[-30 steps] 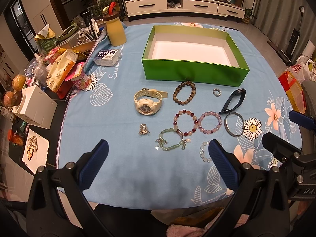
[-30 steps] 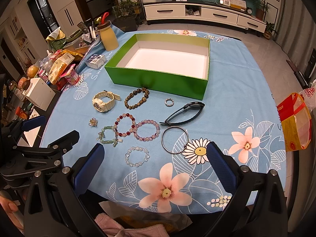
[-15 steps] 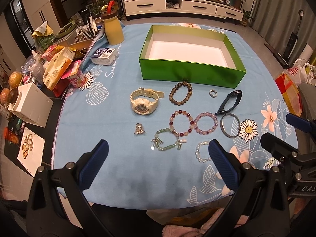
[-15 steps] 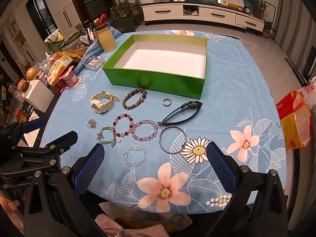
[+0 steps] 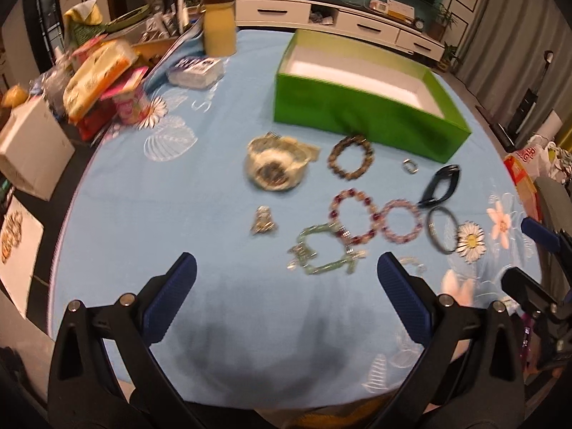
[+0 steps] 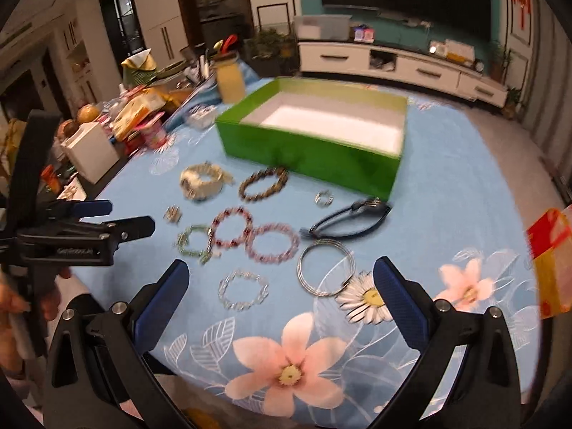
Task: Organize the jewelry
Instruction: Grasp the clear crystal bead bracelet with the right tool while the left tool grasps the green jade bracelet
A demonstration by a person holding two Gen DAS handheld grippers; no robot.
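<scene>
Your worktop [image 5: 221,304], under its blue flowered cloth, carries the green box [image 6: 311,150] at the far side, open on top with a bare white floor and nothing in it yet. All the jewelry lies loose on the cloth between that box and you, so no piece has been put away.

Going down in size: the cream watch [image 5: 275,166] is the bulkiest and probably the heaviest piece; its strap looks stiff enough to pinch across the band beside the face. The black band [image 6: 348,216] lies just in front of the box's near corner and looks springy, so take it at the thick end. The thin metal bangle [image 6: 325,271] is rigid and likely slippery; grip across the wire, not the ring's opening. The beaded bracelets, brown [image 6: 264,183], dark red [image 6: 231,227], pink [image 6: 273,243], green [image 5: 323,248] and clear [image 6: 243,289], will sag and roll, and the red one touches its green and pink neighbours, so lift one side slowly. The small charm [image 5: 262,220] and the ring [image 6: 324,198] are tiny and easy to flick away.

Your left gripper [image 5: 286,302] has its fingers spread wide, holding nothing, hovering over bare cloth near the green bracelet. Your right gripper [image 6: 282,305] is equally wide and empty, nearest the clear bracelet and bangle.
</scene>
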